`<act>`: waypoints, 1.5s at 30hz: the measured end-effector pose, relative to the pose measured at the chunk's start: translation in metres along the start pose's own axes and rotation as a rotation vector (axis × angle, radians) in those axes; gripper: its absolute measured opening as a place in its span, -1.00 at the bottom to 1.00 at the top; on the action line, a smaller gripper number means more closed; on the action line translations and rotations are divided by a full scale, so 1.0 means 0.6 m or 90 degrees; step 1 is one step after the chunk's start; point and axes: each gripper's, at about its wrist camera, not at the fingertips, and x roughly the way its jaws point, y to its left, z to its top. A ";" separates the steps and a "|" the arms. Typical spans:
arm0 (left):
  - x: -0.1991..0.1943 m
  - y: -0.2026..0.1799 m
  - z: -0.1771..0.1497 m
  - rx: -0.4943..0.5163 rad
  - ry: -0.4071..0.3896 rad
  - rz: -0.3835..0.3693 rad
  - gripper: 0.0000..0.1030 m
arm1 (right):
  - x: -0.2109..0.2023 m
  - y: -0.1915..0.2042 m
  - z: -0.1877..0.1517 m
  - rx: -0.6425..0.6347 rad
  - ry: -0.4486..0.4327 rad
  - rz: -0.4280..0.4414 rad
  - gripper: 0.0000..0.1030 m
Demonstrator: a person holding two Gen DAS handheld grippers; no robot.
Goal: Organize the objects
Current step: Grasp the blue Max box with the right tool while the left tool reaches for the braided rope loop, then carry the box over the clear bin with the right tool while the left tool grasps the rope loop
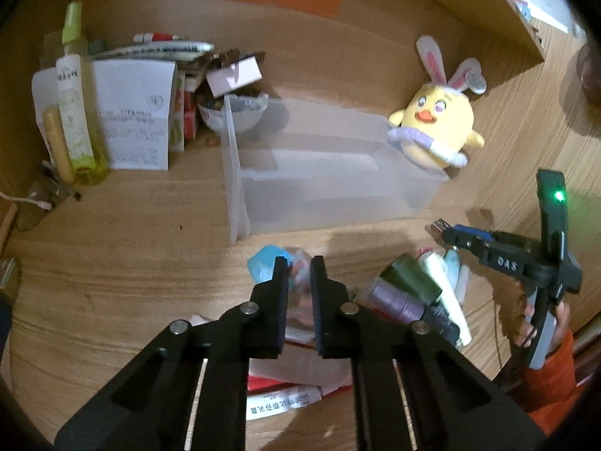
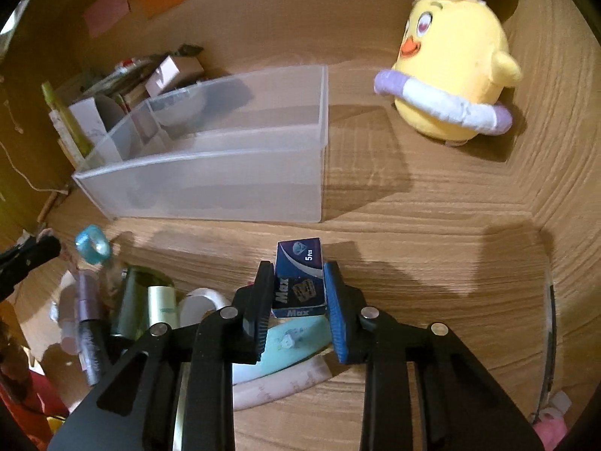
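The right gripper (image 2: pixel 296 285) has its jaws pressed on both sides of a small dark-blue box (image 2: pixel 299 282) printed "Max" and "5 Pcs"; no gap shows at either pad, so it reads as gripped. The box stands just off the right edge of a pile of tubes and bottles (image 2: pixel 124 308) at the near edge of the table (image 2: pixel 432 248); its long axis runs away from the camera along the fingers, its far end pointing toward the near right corner of the bin.

The left gripper (image 1: pixel 299 263) is closed on a small crinkled clear packet (image 1: pixel 300 274) with a light-blue cap or ring (image 1: pixel 265 263) at its left; the pads pinch it narrowly, though blur hides what it is and which way it lies.

Beyond both, toward the middle of the table, lies the translucent plastic bin (image 2: pixel 225 188), its long side across the view and its top open, with 1 divider near its left end; nothing shows inside the large compartment. The blue box sits directly in front of the bin's right end, so I judge the right hand is nearer and needs only a lift and a short carry forward over the near wall.

Further off, a yellow plush chick (image 2: pixel 454 75) stands near the bin's far right corner, and clutter of bottles and papers (image 1: pixel 112 112) crowds the far left.
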 end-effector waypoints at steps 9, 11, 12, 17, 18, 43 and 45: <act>-0.040 -0.011 0.051 0.006 -0.078 0.000 -0.85 | -0.089 0.017 0.026 -0.013 -0.103 0.023 -0.52; -0.046 -0.014 0.067 0.010 -0.090 -0.001 -0.85 | -0.102 0.023 0.038 -0.018 -0.125 0.028 -0.52; -0.050 -0.015 0.072 0.011 -0.096 -0.003 -0.85 | -0.107 0.028 0.046 -0.023 -0.136 0.029 -0.52; -0.055 -0.011 0.092 0.022 -0.097 0.012 -0.83 | -0.104 0.048 0.073 -0.040 -0.152 0.036 -0.52; -0.051 -0.006 0.090 0.017 -0.084 0.013 -0.78 | -0.100 0.051 0.076 -0.043 -0.149 0.039 -0.52; 0.101 0.005 -0.015 -0.012 0.172 0.000 -0.80 | 0.098 0.097 0.185 -0.128 0.027 0.020 -0.52; 0.096 0.005 -0.017 -0.008 0.165 0.003 -0.86 | 0.113 0.102 0.189 -0.136 0.043 0.018 -0.52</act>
